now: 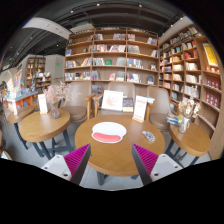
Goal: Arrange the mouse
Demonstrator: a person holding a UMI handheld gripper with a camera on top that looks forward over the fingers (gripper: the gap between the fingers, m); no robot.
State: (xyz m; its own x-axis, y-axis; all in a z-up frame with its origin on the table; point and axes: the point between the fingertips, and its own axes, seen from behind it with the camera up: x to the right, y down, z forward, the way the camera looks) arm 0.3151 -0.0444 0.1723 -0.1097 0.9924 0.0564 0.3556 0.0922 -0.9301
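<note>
A round wooden table (pixel 115 150) stands ahead of my gripper. On it lies an oval white mouse pad with a red part (pixel 108 131). A small dark mouse (pixel 148 135) sits on the table to the right of the pad, apart from it. My gripper (pixel 110 163) is open and empty, held back from the table's near edge. Its magenta pads (pixel 77 158) show at either side, well short of the pad and the mouse.
White sign cards (pixel 113 100) stand at the table's far side. Another round table (pixel 42 123) is to the left and one (pixel 192 133) to the right, with chairs around them. Tall bookshelves (pixel 112 55) line the back and right walls.
</note>
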